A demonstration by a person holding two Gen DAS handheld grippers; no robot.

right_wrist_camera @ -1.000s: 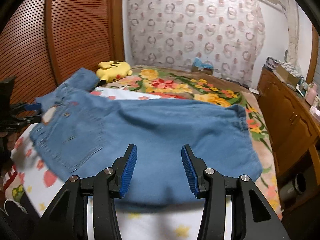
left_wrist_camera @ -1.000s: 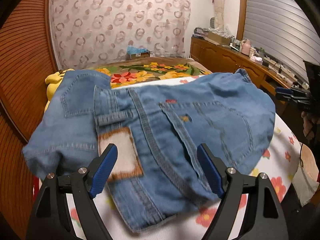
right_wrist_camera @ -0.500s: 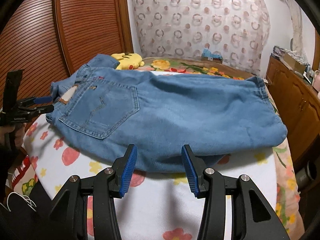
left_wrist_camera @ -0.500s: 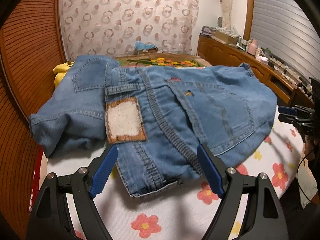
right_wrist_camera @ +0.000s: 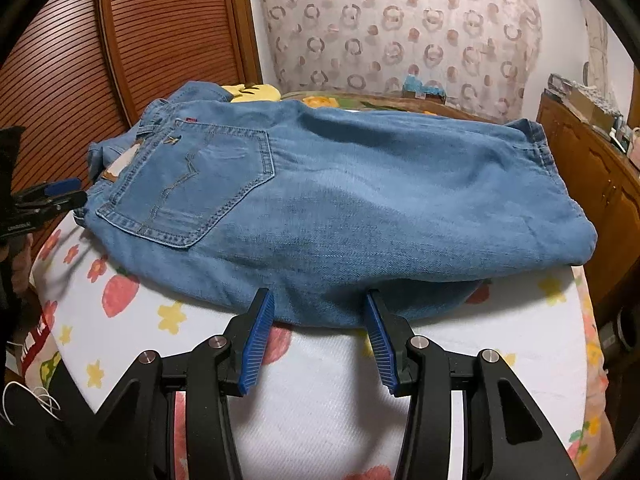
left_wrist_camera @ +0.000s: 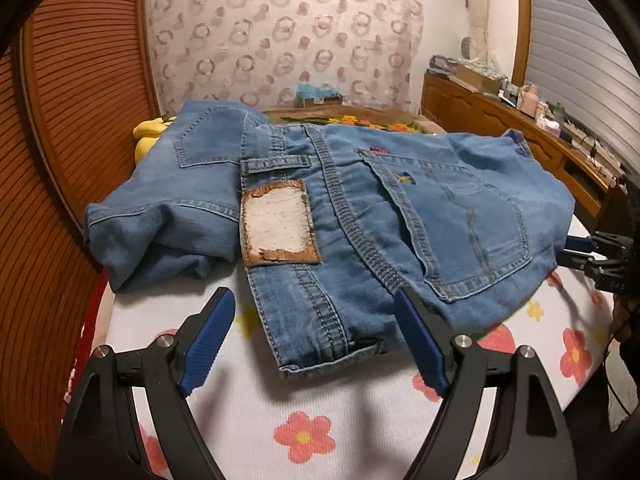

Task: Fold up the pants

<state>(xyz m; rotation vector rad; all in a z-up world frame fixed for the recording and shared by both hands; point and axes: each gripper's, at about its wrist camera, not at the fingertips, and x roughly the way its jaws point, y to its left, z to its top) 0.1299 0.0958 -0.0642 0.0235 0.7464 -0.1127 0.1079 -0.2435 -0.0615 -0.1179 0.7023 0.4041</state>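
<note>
Blue jeans (left_wrist_camera: pixel 352 208) lie folded on the flowered white sheet (left_wrist_camera: pixel 256 420), back pocket and worn leather patch (left_wrist_camera: pixel 276 220) up. In the right wrist view the jeans (right_wrist_camera: pixel 360 208) stretch across the bed, pocket at the left. My left gripper (left_wrist_camera: pixel 316 332) is open and empty, just short of the waistband end. My right gripper (right_wrist_camera: pixel 318 332) is open and empty, its tips at the near folded edge of the jeans. Each gripper shows small in the other's view: the right (left_wrist_camera: pixel 588 248) and the left (right_wrist_camera: pixel 52 196).
A wooden slatted wall (left_wrist_camera: pixel 52 160) runs along the bed's left side. A yellow plush toy (right_wrist_camera: pixel 252 92) lies behind the jeans. A wooden dresser (left_wrist_camera: pixel 520 128) with clutter stands at the right. A patterned curtain (right_wrist_camera: pixel 400 28) hangs at the back.
Both grippers have drawn back from the jeans. The jeans have settled flat on the sheet; more bare sheet shows in front of each gripper.
</note>
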